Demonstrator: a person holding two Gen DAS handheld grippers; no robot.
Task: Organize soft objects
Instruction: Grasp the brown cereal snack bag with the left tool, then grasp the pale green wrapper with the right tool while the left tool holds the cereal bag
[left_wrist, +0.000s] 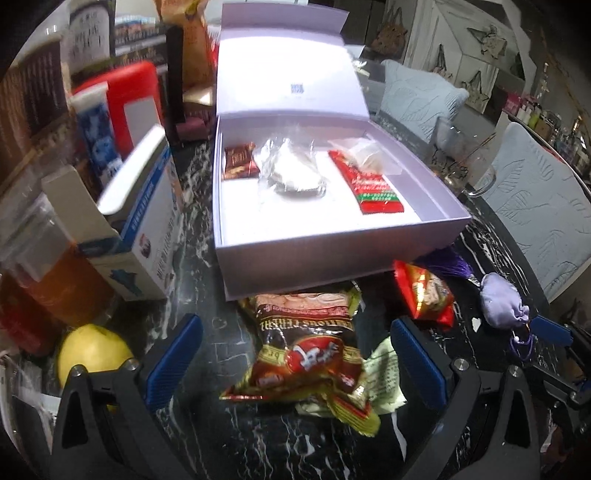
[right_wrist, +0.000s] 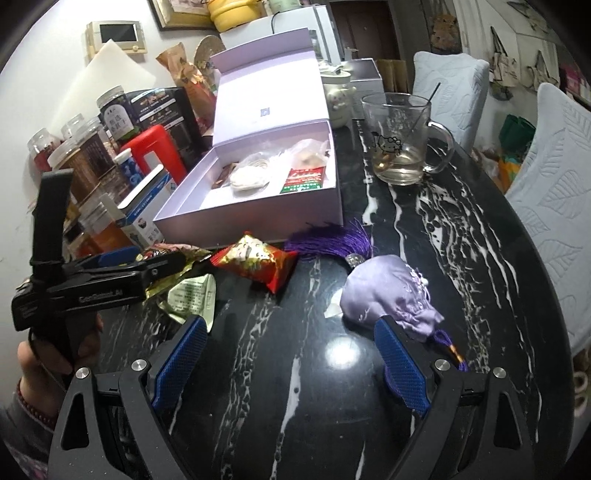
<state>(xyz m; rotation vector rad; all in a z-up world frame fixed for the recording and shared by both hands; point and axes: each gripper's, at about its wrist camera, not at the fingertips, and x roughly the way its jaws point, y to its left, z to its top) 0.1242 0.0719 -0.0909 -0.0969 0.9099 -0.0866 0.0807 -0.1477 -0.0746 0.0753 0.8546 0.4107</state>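
Sachet (right_wrist: 391, 295) cord partly hidden behind right gripper (right_wrist: 291, 354) finger.

On my left a yellow lemon (left_wrist: 94, 352) sits on the black marble worktop (right_wrist: 461, 236), near a blue and white carton (left_wrist: 147, 229) standing upright. Behind that I see a red container (right_wrist: 157, 151) and a cluster of clear jars (right_wrist: 92, 147) with dark contents. To my right stands a glass mug (right_wrist: 402, 136) with a thin stirrer leaning inside and a little pale liquid at the bottom. Beyond it is a small cream ceramic pot (right_wrist: 338, 98), and two chairs in pale quilted covers (right_wrist: 554, 192) press against the worktop's far edge.
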